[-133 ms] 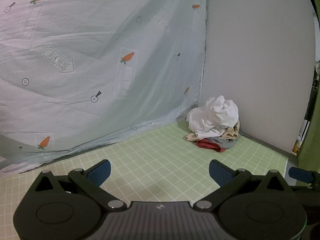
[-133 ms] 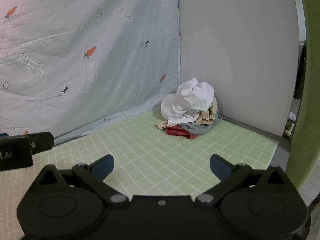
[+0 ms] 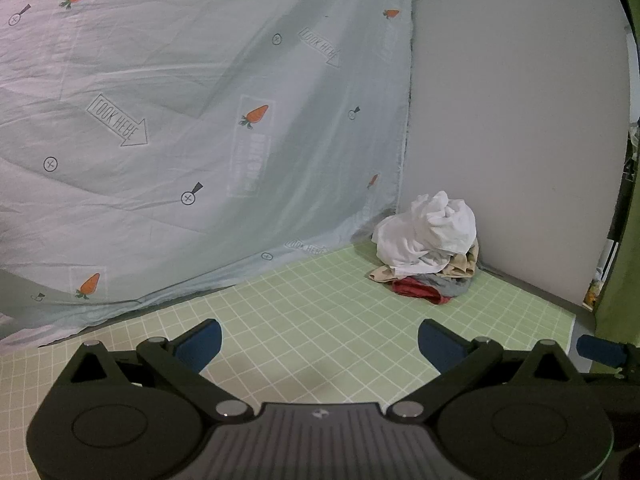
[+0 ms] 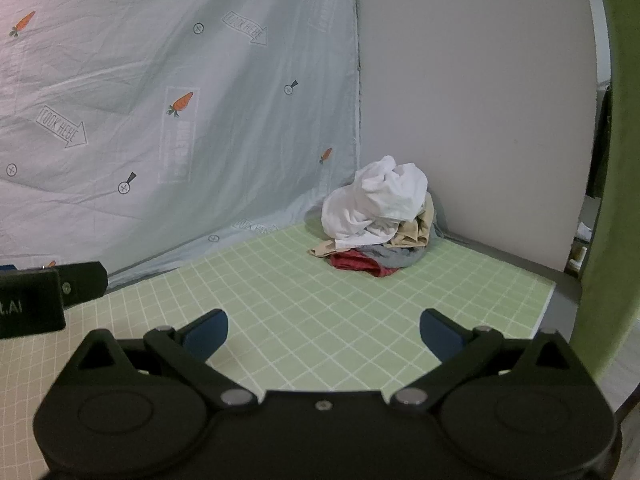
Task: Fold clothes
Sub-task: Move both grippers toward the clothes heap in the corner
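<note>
A heap of crumpled clothes (image 3: 430, 248) lies in the far corner of the green gridded mat (image 3: 304, 320): a white garment on top, beige, grey and red pieces under it. It also shows in the right wrist view (image 4: 376, 216). My left gripper (image 3: 319, 344) is open and empty, held above the mat well short of the heap. My right gripper (image 4: 323, 334) is open and empty too, also short of the heap. The left gripper's body (image 4: 44, 300) shows at the left edge of the right wrist view.
A pale sheet with a carrot print (image 3: 180, 140) hangs behind the mat on the left. A plain grey wall (image 3: 512, 140) stands on the right. The mat's right edge (image 4: 544, 304) drops to a grey floor beside a green curtain (image 4: 612, 240).
</note>
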The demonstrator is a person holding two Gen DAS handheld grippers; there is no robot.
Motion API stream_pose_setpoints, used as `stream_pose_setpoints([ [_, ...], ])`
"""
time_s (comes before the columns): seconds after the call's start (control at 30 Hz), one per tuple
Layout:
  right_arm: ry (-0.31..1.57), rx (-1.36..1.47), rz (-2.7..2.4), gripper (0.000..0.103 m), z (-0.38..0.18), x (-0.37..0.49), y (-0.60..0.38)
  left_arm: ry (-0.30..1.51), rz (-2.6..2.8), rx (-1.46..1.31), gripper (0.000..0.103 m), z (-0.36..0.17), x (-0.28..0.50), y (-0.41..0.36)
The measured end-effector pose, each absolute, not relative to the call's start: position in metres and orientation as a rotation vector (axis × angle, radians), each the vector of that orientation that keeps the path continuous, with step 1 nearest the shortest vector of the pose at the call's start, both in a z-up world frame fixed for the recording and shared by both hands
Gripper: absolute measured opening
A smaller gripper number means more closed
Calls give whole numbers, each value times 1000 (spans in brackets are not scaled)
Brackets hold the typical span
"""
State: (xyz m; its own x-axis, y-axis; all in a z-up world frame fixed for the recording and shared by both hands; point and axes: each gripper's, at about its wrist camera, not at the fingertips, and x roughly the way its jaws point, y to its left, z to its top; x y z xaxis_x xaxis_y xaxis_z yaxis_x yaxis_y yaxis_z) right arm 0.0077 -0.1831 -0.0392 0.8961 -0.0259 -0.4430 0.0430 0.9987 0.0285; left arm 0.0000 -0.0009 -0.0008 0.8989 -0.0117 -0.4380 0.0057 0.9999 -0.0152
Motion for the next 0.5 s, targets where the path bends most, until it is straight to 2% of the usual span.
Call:
stream_pose_setpoints([
  [0.5, 461, 49, -40, 103, -28, 1, -183, 462, -16, 1, 103, -5, -5, -8],
])
